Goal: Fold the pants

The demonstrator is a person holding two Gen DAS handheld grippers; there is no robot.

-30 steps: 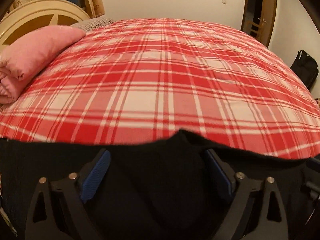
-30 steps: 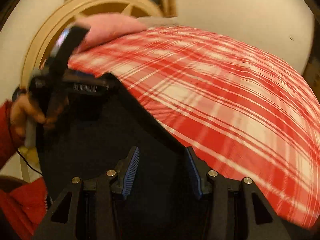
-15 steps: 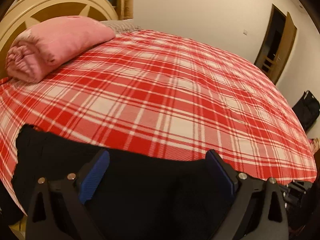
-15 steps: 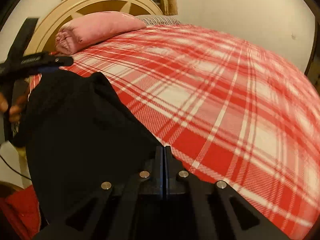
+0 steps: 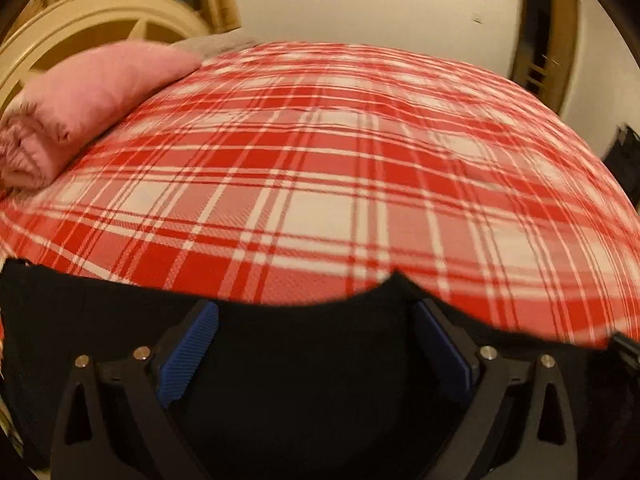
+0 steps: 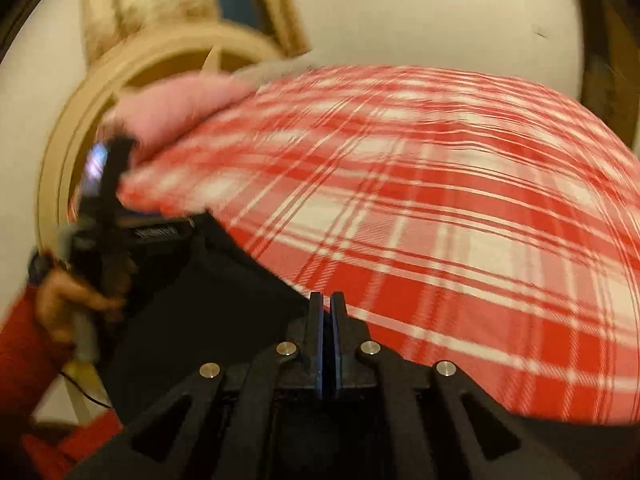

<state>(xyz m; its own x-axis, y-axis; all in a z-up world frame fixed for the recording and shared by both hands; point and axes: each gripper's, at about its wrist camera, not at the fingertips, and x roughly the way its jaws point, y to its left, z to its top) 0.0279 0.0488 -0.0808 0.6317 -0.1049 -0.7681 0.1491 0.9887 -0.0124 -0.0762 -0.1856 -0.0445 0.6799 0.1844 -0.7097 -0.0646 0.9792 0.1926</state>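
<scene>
Since a second ago the right gripper [image 6: 327, 304] has gone from spread to pressed together, its jaws having just been closing, and it now sits at the edge of the black pants [image 6: 192, 308]; whether cloth is pinched between the blades cannot be told. The left wrist view has swung away and back, so the pink pillow [image 5: 92, 96] again sits at the far left.

From left to right in the right wrist view: a red sleeve [image 6: 24, 344], the person's left hand [image 6: 72, 300] on the handle of the left gripper [image 6: 116, 184], a small label on that tool too blurred to read, then the one pair of pants draped over the near edge of the bed, then the red-and-white plaid bedspread [image 6: 440, 208].

In the left wrist view the left gripper [image 5: 316, 344] stands spread, its two blue pads [image 5: 188, 352] wide apart over the dark cloth and not pressing it. One cream headboard [image 5: 100, 12] stands behind the single pillow, one wooden door [image 5: 548, 32] at the right, and one dark bag [image 5: 624, 152] at the far right edge.
</scene>
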